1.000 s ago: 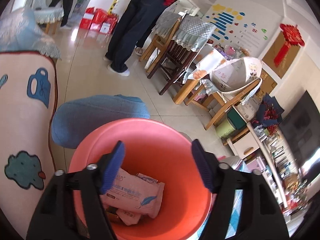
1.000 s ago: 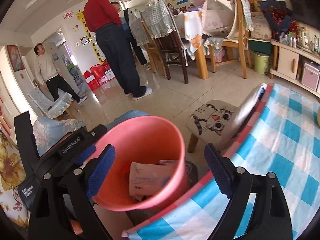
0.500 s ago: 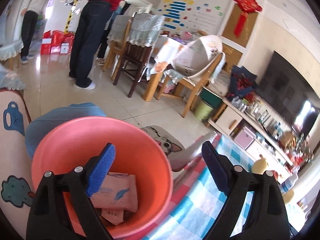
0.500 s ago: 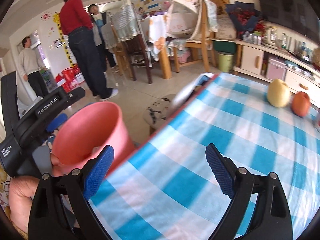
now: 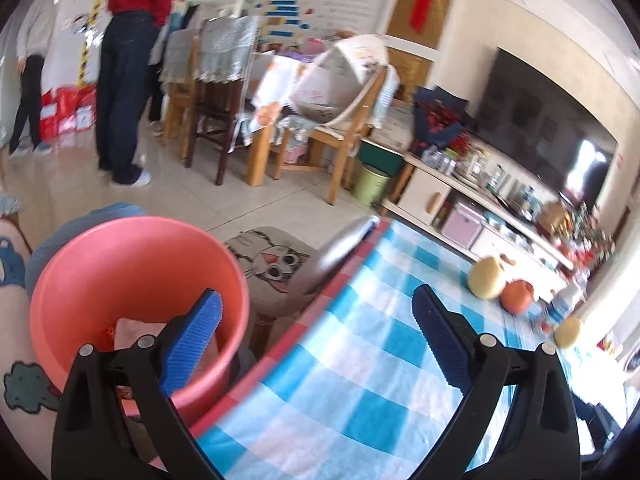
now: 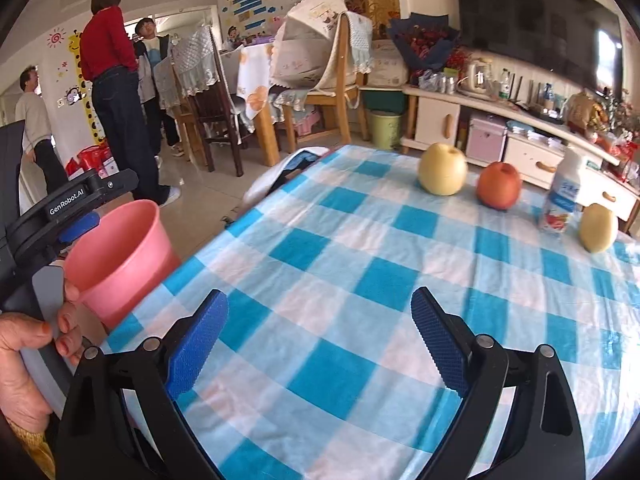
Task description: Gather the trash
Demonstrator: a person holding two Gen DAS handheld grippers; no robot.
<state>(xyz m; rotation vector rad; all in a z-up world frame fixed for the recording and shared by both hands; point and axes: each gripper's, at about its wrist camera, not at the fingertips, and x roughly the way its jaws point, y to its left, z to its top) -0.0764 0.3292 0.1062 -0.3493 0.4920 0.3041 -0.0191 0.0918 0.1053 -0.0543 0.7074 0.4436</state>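
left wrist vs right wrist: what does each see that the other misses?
Left wrist only: inside the pink bucket, with packets in it; the cat-print stool.
Right wrist only: the left gripper's body with the hand holding it; the white bottle seen sharply.
Both: checked tablecloth, yellow pear, red apple, each view's own gripper open and empty: left gripper, right gripper.

Empty wide-open right gripper (image 6: 318, 336) above checked tablecloth (image 6: 360, 256), pink bin (image 6: 120, 256) left.
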